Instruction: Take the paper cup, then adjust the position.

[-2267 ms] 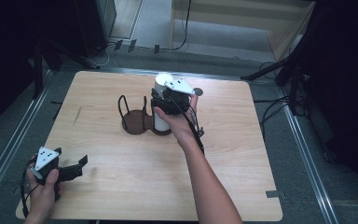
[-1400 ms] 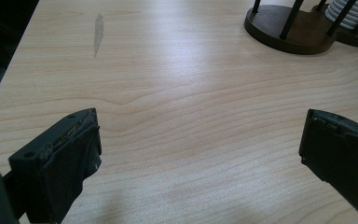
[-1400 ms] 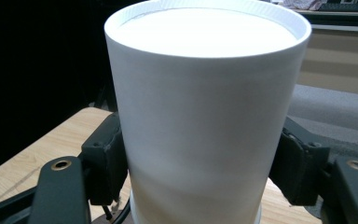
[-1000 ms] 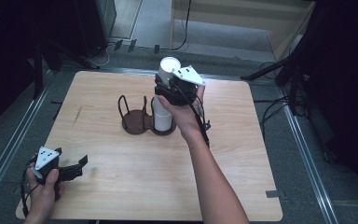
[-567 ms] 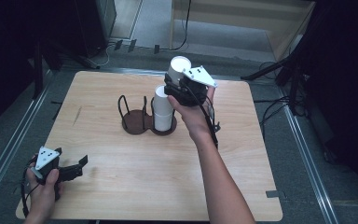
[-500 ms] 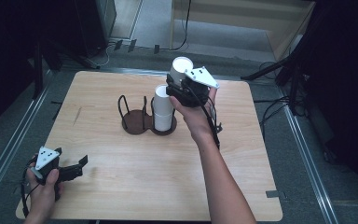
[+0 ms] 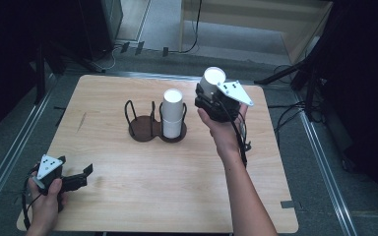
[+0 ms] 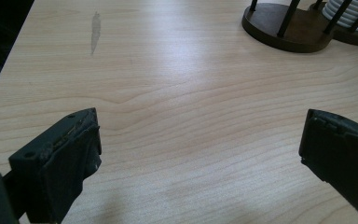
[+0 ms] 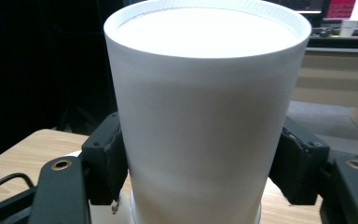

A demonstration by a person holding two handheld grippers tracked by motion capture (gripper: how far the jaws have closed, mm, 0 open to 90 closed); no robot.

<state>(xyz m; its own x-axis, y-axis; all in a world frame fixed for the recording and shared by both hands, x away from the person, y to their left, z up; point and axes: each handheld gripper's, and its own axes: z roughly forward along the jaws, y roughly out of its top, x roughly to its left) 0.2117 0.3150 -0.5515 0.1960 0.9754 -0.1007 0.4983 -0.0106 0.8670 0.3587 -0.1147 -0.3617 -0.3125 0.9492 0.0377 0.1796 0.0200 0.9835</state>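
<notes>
A white paper cup (image 7: 211, 80) (image 9: 205, 112) is held upside down in the air, right of the stack, with my right gripper (image 7: 207, 98) shut on its sides. A stack of white cups (image 7: 173, 113) stands upside down in the right ring of a dark two-ring cup holder (image 7: 145, 129) at mid-table. My left gripper (image 7: 81, 176) rests low at the table's front left corner, its black jaws wide apart over bare wood; its fingers (image 8: 60, 154) frame only the tabletop, with the holder's base (image 8: 282, 30) far off.
The wooden table (image 7: 142, 196) has a faint dark streak (image 7: 81, 121) at its left. Metal rails (image 7: 10, 162) run along both sides. Cables (image 7: 236, 142) trail from the right gripper along the forearm. Dark floor and furniture surround the table.
My right gripper has lifted one cup off the stack and carried it up and to the right. The left gripper has stayed put.
</notes>
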